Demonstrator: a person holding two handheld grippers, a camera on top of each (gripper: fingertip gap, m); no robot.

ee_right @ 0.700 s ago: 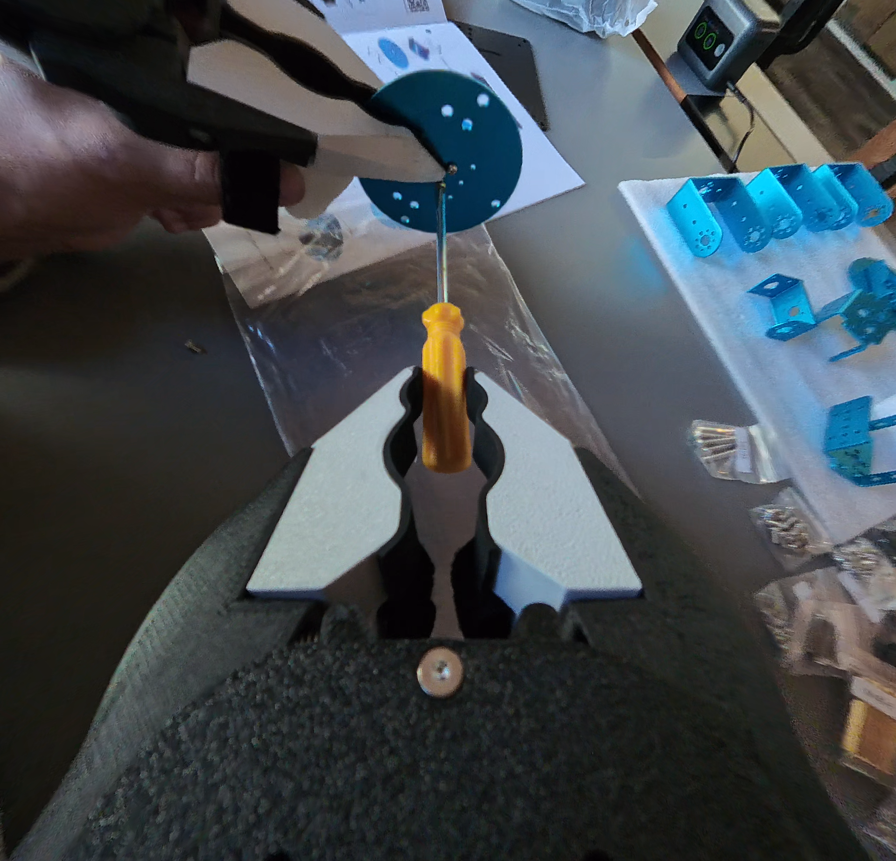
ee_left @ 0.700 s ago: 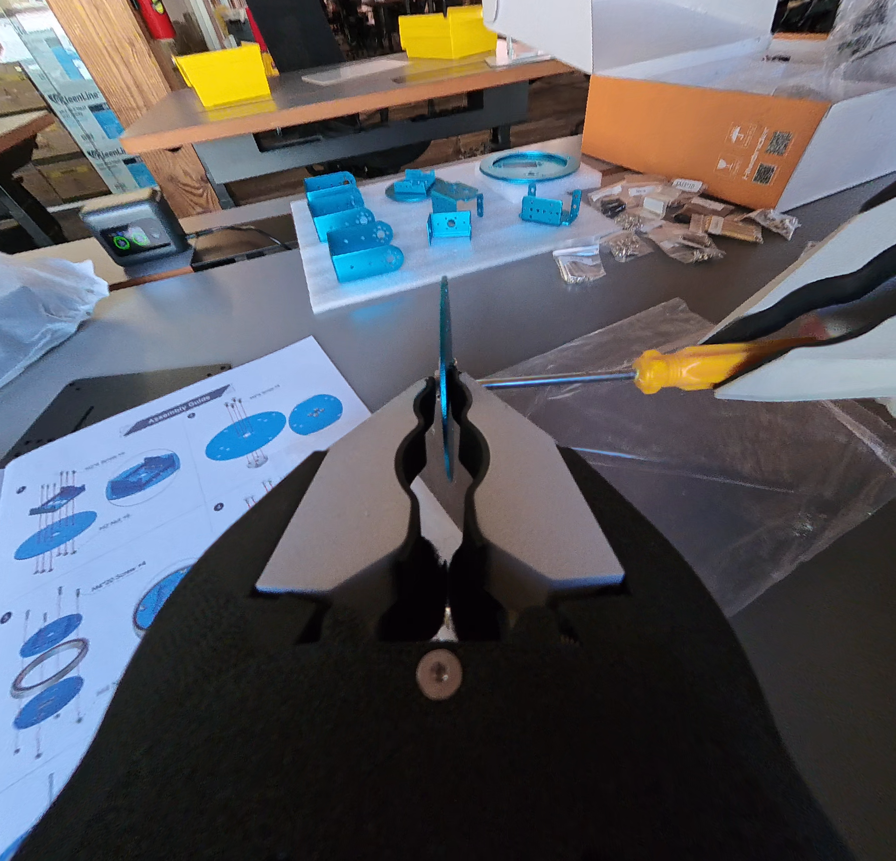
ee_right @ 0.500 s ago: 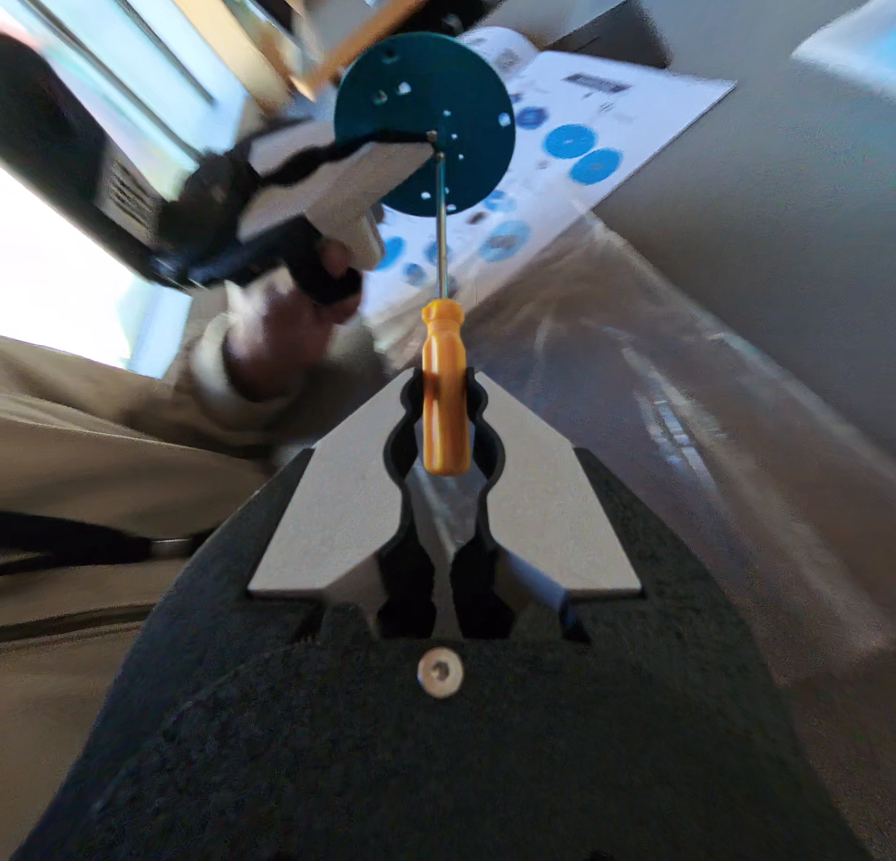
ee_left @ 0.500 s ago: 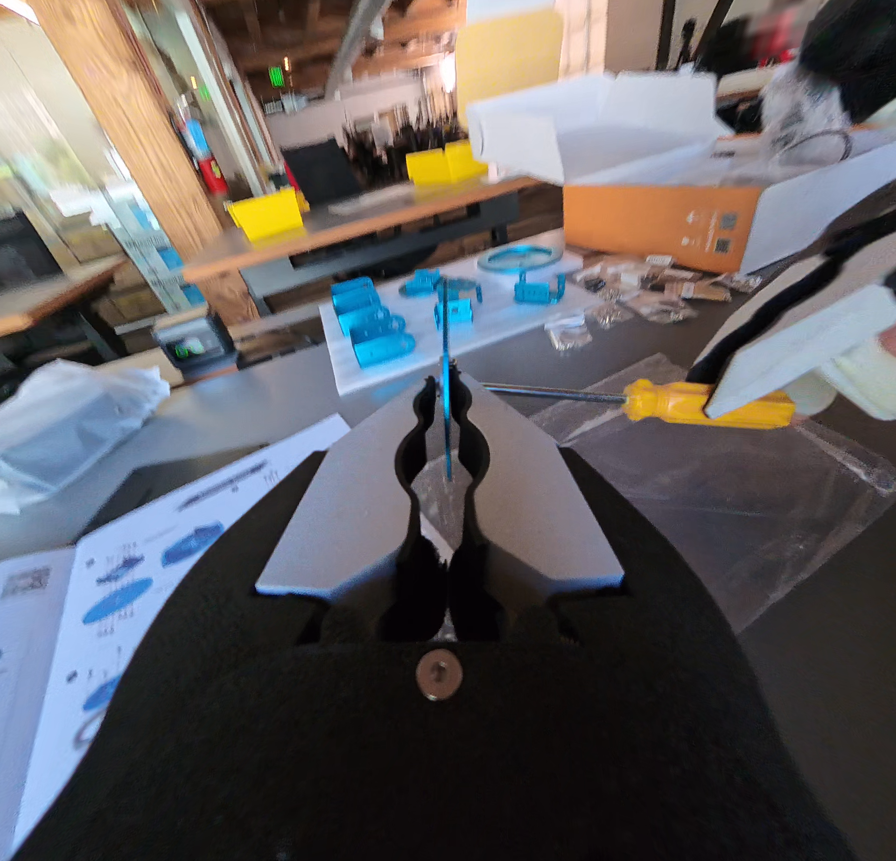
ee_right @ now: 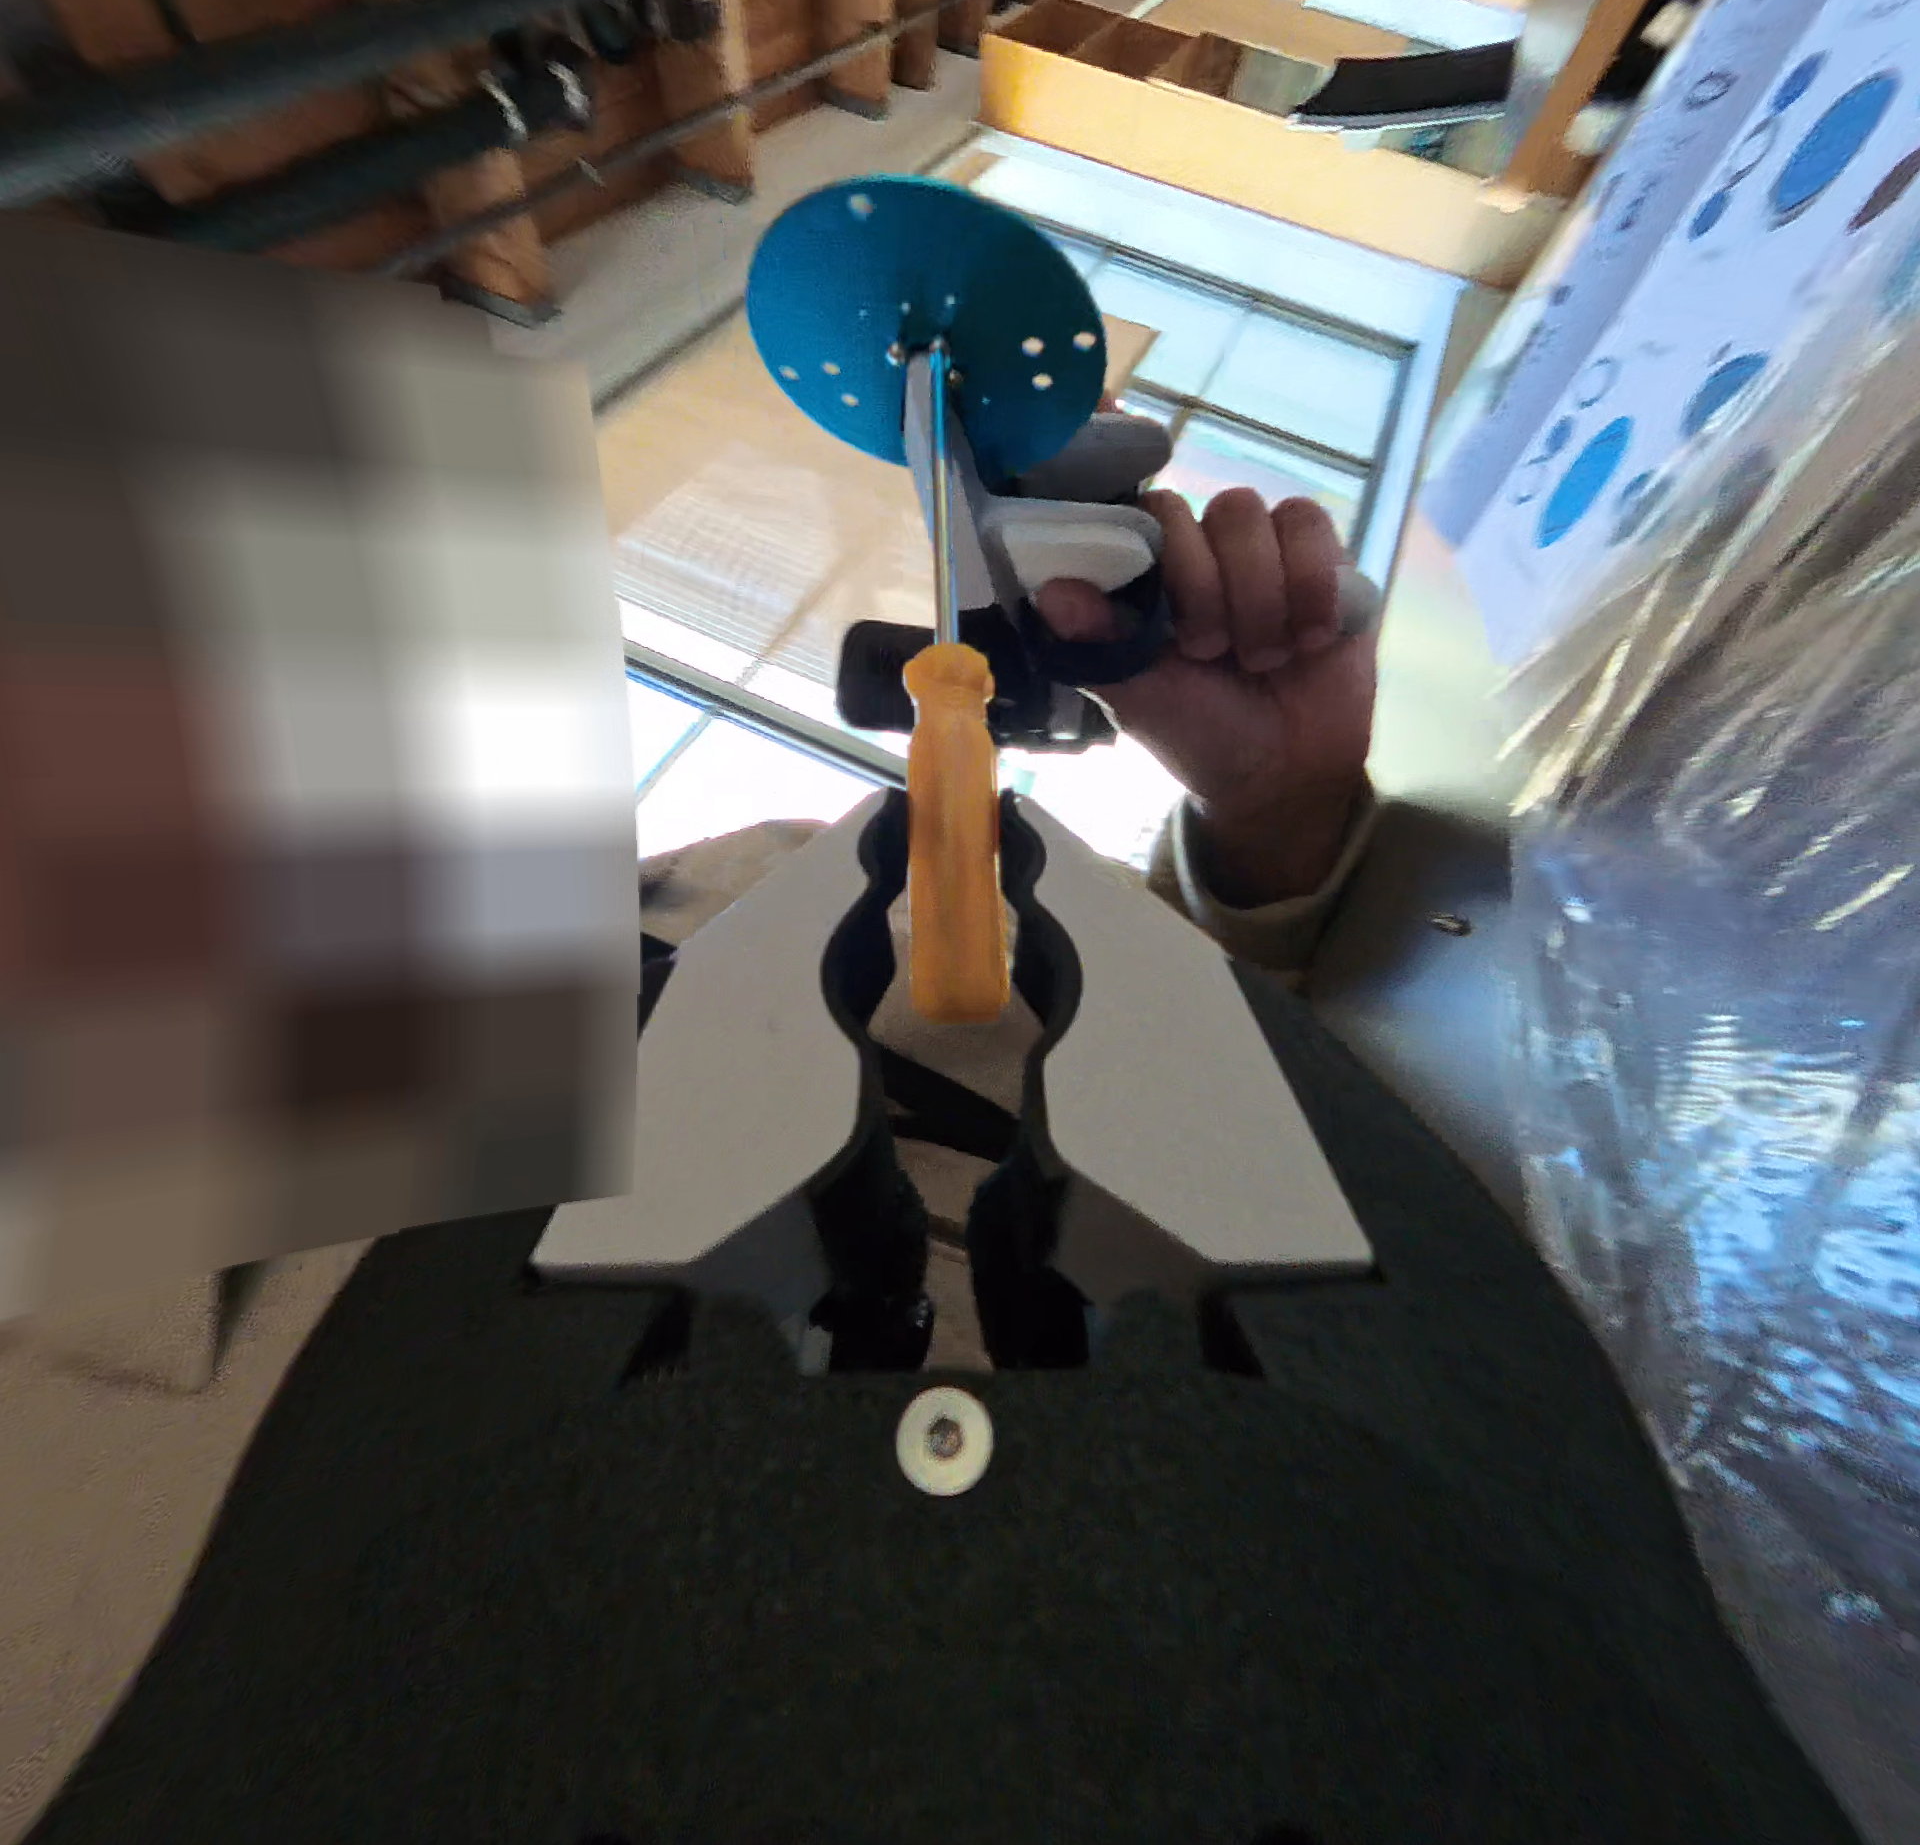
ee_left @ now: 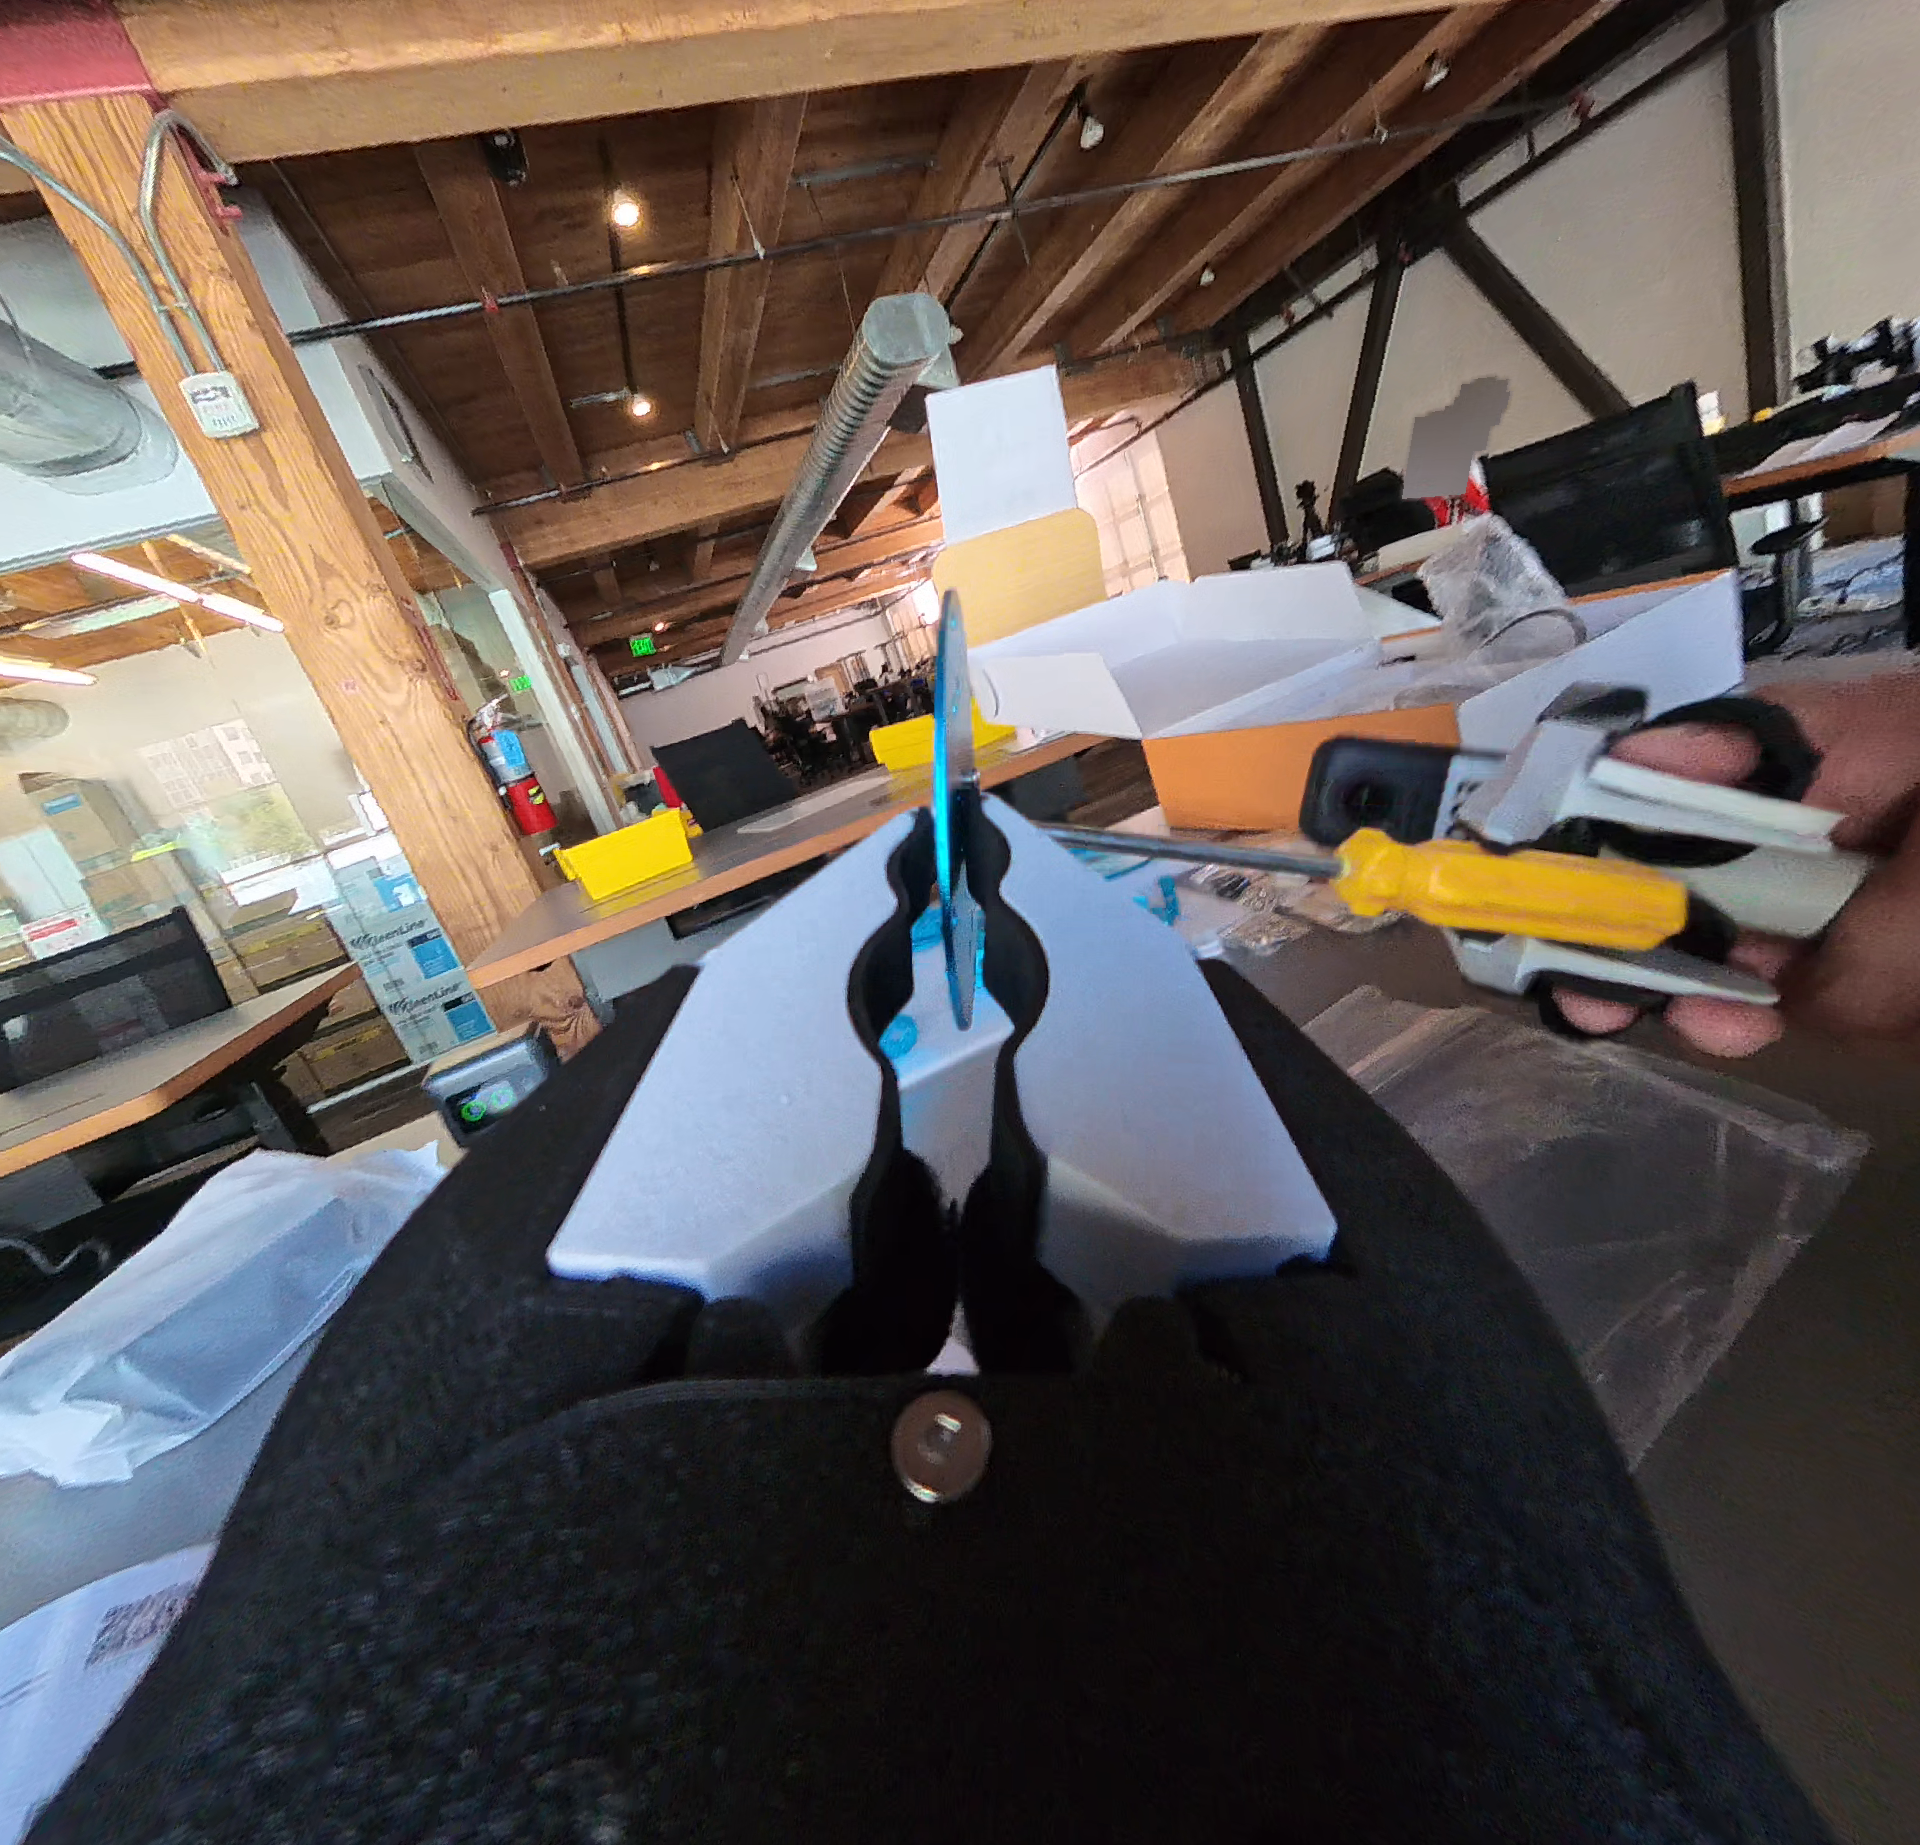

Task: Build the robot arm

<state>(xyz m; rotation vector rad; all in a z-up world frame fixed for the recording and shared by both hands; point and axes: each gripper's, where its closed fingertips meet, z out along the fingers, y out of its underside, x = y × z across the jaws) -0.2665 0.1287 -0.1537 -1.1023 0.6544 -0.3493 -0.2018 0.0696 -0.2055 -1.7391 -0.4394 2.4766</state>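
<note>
My left gripper (ee_left: 953, 839) is shut on a thin blue round plate (ee_left: 948, 746), held edge-on and lifted high above the table. In the right wrist view the plate (ee_right: 852, 278) shows its face with several small holes. My right gripper (ee_right: 951, 860) is shut on a yellow-handled screwdriver (ee_right: 954, 860). The screwdriver's metal shaft (ee_right: 940, 486) reaches to a point near the plate's middle, right beside the left gripper's fingertips. In the left wrist view the screwdriver (ee_left: 1507, 896) comes in from the right, held by the right gripper (ee_left: 1683, 860) in a hand.
A clear plastic sheet (ee_left: 1579, 1172) lies on the grey table to the right. An orange and white open box (ee_left: 1278, 756) stands behind. A printed sheet with blue drawings (ee_right: 1704, 320) and a white plastic bag (ee_left: 187, 1307) lie to the left. A small grey device (ee_left: 488, 1089) sits on the table edge. Some 11 cm of space lies between my two pairs of fingers.
Both grippers have tilted and risen, so the left view now shows the ceiling. The right gripper has rolled about the screwdriver's axis while the tip stays at the plate.
</note>
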